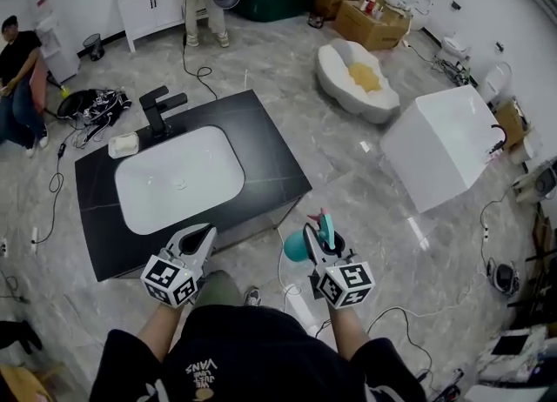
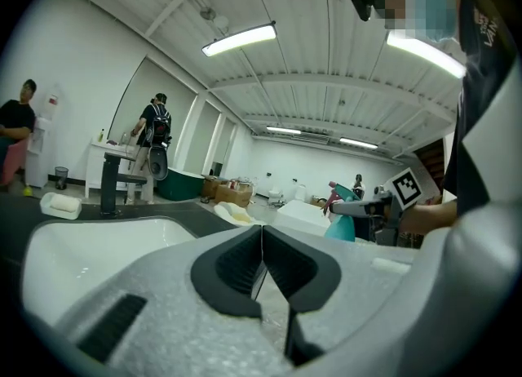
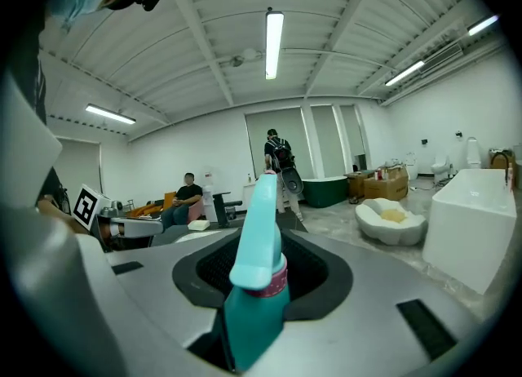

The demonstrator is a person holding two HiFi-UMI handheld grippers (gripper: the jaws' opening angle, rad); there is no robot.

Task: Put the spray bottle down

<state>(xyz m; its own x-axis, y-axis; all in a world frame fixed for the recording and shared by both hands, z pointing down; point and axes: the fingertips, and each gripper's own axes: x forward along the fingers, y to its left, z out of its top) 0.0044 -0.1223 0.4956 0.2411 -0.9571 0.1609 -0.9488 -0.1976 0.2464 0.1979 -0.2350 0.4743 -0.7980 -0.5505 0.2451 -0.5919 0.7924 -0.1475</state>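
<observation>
Two grippers show in the head view, both level in front of you at the near edge of the black counter [image 1: 270, 174]. Your left gripper [image 1: 202, 237] sits over the counter's front edge, just short of the white basin [image 1: 178, 178]. Your right gripper [image 1: 324, 233] is off the counter's near right corner, above the grey floor [image 1: 365, 191], and carries the teal spray bottle [image 1: 296, 245], whose body sticks out to the left of the jaws. Nothing supports the bottle from below; it touches no surface. In the left gripper view the dark pads meet along a thin line with nothing between them, so that tool is clenched and empty; the basin lies ahead on its left and the bottle is in sight off to the right. In the right gripper view the jaws are clamped on the bottle's neck and shoulder, with the spray head rising upright between them. Assessment: the put-down is not yet done. What is left, by my judgement, is to bring the bottle over a resting place, most likely the counter, lower it until its base bears, then release.
</observation>
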